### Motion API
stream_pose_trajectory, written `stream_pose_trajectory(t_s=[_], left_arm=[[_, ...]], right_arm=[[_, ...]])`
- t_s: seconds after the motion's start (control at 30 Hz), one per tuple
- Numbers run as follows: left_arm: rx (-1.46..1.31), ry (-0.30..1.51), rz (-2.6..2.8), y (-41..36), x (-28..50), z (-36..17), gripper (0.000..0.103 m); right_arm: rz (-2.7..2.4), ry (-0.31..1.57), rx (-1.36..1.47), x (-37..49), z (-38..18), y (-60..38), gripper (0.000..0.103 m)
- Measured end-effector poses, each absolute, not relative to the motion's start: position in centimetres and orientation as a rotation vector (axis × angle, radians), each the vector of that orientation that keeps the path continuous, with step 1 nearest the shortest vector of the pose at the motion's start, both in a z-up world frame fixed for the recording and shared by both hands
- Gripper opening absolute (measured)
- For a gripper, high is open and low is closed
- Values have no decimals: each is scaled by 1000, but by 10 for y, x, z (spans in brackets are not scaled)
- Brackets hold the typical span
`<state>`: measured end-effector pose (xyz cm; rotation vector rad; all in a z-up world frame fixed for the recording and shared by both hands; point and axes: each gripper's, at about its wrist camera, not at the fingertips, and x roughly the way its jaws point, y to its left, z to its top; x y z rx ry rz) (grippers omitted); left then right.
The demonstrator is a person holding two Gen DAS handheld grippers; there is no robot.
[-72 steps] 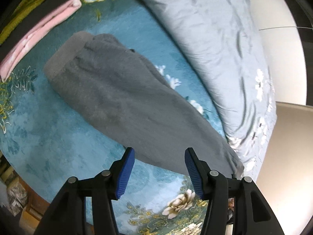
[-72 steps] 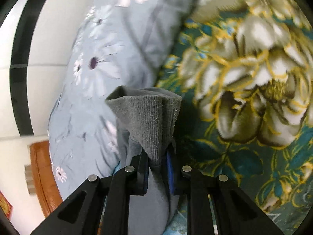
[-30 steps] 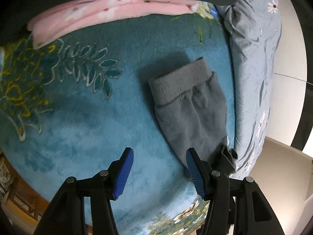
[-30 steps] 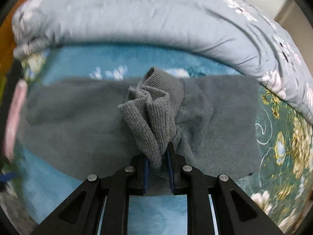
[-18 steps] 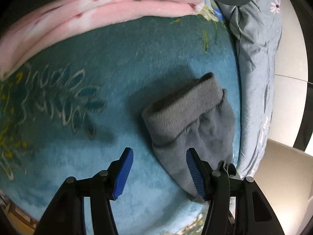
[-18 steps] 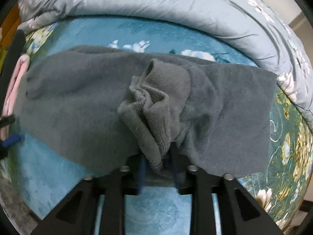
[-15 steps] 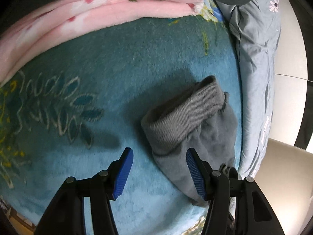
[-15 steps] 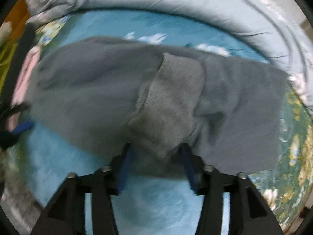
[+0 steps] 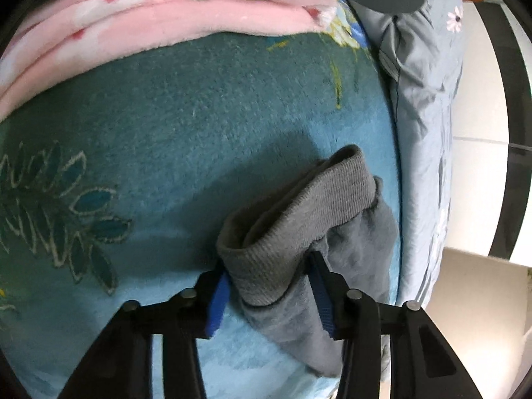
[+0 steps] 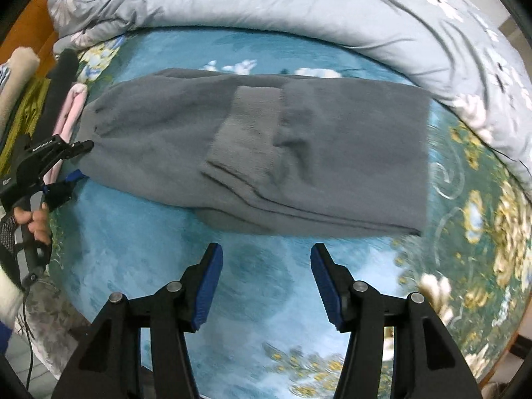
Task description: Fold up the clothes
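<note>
Grey fleece trousers (image 10: 349, 153) lie across the teal blanket, their ribbed cuff end (image 10: 246, 126) folded back onto the middle. My right gripper (image 10: 267, 279) is open and holds nothing, just short of the near edge of the trousers. In the left wrist view the ribbed waistband (image 9: 299, 219) stands bunched up between the blue fingers of my left gripper (image 9: 267, 296), which is still spread wide and straddles it. The right wrist view shows the left gripper (image 10: 83, 161) at the left end of the trousers, held by a hand (image 10: 31, 219).
A rolled grey-blue floral quilt (image 10: 299, 6) runs along the far side of the bed. Folded pink fleece (image 9: 166, 26) and dark garments (image 10: 56, 93) are stacked past the waistband end. The teal floral blanket (image 10: 149, 249) covers the bed; its edge lies near the bottom right.
My right gripper has opened, dropped the cuff end onto the trousers and drawn back. My left gripper has moved forward until the waistband sits between its fingers.
</note>
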<state>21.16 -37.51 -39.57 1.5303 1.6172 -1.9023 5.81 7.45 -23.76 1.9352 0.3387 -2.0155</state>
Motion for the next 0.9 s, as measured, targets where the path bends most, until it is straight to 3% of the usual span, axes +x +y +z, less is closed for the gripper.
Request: stream_pose_trajectory(t_s=[0.13,0.47,0.6,0.7,0.9], left_arm=[[1479,1570,-1985,-360,210,-368,22],[1438,1163,-2431,-283,185,-234,20],[1481,967,-2664,-203,158,-175,20],[1585,806,-2787,-130,134,-159,20],[1974,623,-2785,10,93,-206,20]], right_arm=[[-2029,287,1958,59,-233,95,56],[-2036,182,1913,49,-223,148,56],[-2061,103,1910,42,-220,185,56],[-2080,41,1924,38,-220,216,56],[-2122,-90,1997,26,-227,279,56]])
